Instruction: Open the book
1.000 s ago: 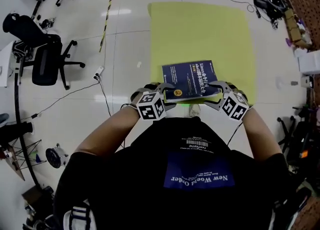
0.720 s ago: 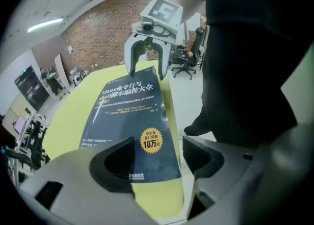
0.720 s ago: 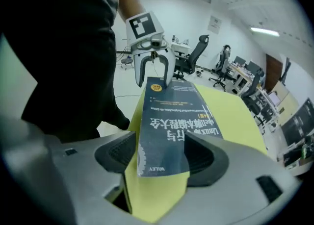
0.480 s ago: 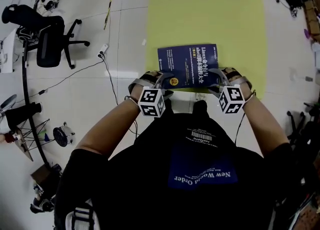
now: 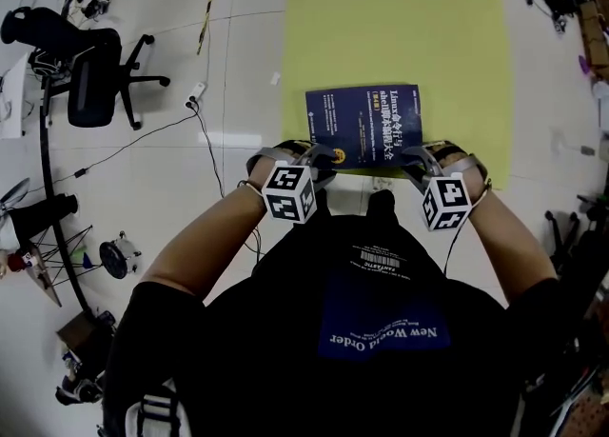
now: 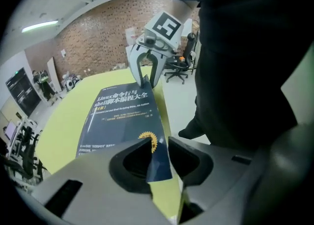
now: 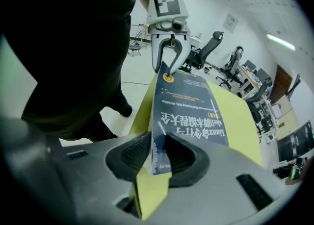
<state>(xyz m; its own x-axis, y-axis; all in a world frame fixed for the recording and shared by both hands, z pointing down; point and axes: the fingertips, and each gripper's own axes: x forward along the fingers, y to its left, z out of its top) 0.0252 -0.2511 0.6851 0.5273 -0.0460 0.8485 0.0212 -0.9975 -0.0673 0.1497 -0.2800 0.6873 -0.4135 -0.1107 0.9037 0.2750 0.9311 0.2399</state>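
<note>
The book [image 5: 363, 126], one dark blue closed volume, lies flat on the single yellow mat [image 5: 400, 16] on the floor, near the mat's close edge. Two grippers work it. The left hand-held gripper [image 5: 319, 153] has the near left corner between its jaws, which are closing and about half apart. The right hand-held gripper [image 5: 415, 161] is closing likewise around the near right corner. One black office chair [image 5: 93, 69] stands well apart.
</note>
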